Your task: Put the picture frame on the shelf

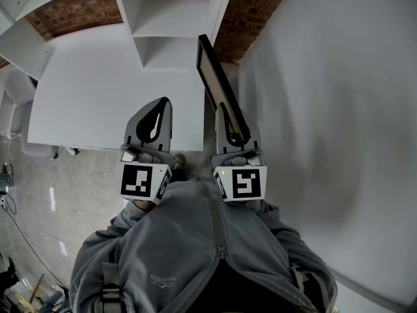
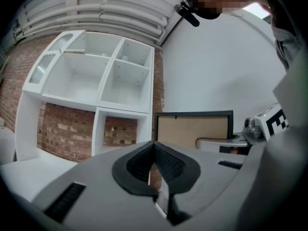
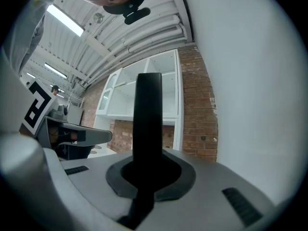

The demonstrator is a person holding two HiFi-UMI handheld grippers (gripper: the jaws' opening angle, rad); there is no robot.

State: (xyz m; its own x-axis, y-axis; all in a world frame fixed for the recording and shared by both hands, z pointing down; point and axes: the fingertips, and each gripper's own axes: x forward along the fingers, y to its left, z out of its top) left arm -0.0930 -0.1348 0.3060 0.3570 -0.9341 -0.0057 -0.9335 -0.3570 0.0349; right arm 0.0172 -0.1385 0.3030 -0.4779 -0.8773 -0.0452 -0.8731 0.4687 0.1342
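Picture frame [image 1: 218,83] edge-on, clamped in right claw [image 1: 229,119], pointing toward shelf [image 1: 172,18]; left claw [image 1: 159,109] closed, empty, level alongside.

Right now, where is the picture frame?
In the head view, the picture frame stands edge-on right of centre, clamped in the right gripper, with the shut, empty left gripper to its left and the white shelf ahead.

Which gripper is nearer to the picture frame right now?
Right. The right gripper has its jaws shut on the picture frame, gripping its black edge. The left gripper sits apart from it, off to the frame's left, jaws shut on nothing.
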